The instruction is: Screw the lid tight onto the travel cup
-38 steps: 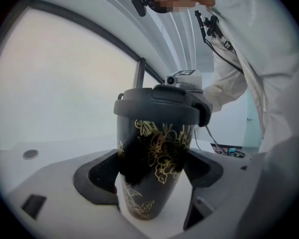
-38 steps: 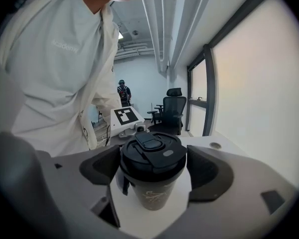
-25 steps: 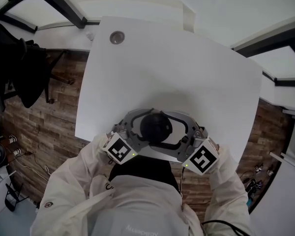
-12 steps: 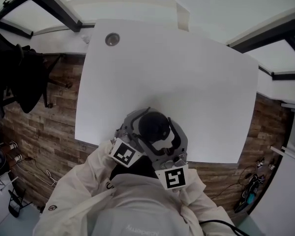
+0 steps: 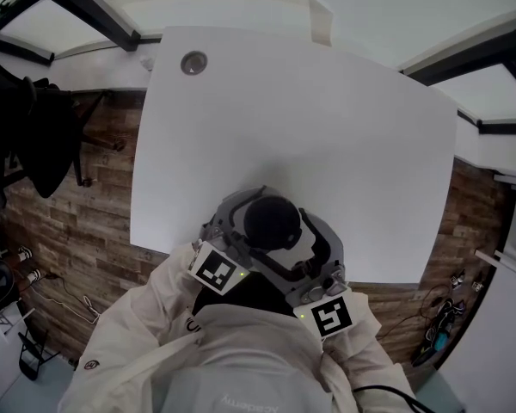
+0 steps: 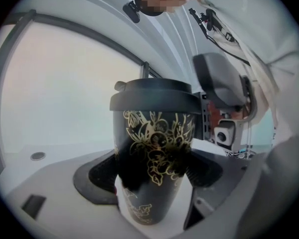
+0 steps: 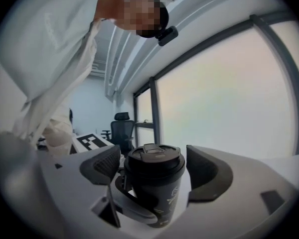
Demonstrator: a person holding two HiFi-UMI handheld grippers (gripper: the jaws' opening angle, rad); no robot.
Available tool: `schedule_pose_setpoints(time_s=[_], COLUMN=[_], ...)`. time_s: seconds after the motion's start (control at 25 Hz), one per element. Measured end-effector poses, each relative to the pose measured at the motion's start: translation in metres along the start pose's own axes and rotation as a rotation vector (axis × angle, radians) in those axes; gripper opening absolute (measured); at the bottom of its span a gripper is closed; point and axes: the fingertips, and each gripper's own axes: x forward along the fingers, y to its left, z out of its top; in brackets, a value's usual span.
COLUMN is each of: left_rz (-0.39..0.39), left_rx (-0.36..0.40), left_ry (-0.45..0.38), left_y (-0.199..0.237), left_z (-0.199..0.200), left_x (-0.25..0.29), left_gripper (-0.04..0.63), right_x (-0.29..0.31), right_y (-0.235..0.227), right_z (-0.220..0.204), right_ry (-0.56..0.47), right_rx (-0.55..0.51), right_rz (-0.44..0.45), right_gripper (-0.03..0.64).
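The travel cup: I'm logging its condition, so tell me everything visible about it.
The travel cup is dark with gold flower patterns and stands upright near the near edge of the white table. A black lid with sip flap tops it. The left gripper clamps its body; the jaws of the right gripper flank the lid.
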Motion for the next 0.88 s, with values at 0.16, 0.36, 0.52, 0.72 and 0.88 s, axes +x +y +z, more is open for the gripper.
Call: schedule_pose_setpoints(time_s=[0.16, 0.36, 0.52, 0.72, 0.88], left_rz=[-0.087, -0.204, -0.293, -0.329, -0.296], left_rx=[0.005, -0.003, 0.024, 0.038, 0.032], left_ry=[-0.008, -0.033, -0.021, -0.011, -0.014], left_y=[-0.003, -0.011, -0.015, -0.015, -0.013], left_z=[-0.004, -0.008, -0.01, -0.013, -0.013], left_x=[-0.001, -0.003, -0.004, -0.006, -0.006], left_gripper=[0.403, 0.403, 0.403, 0.402, 0.403], right_x=[-0.003, -0.003, 0.003, 0.006, 0.009], right_y=[0.005, 0.0, 0.001, 0.007, 0.005], right_z=[-0.007, -0.018, -0.02, -0.025, -0.022], right_ry=[0.089, 0.166, 0.162, 0.154, 0.129], right_rx=[-0.044, -0.09, -0.097, -0.156, -0.104], right_rz=[0.307, 0.568, 0.677, 0.723, 0.627], right_gripper=[0.394, 0.394, 0.394, 0.394, 0.393])
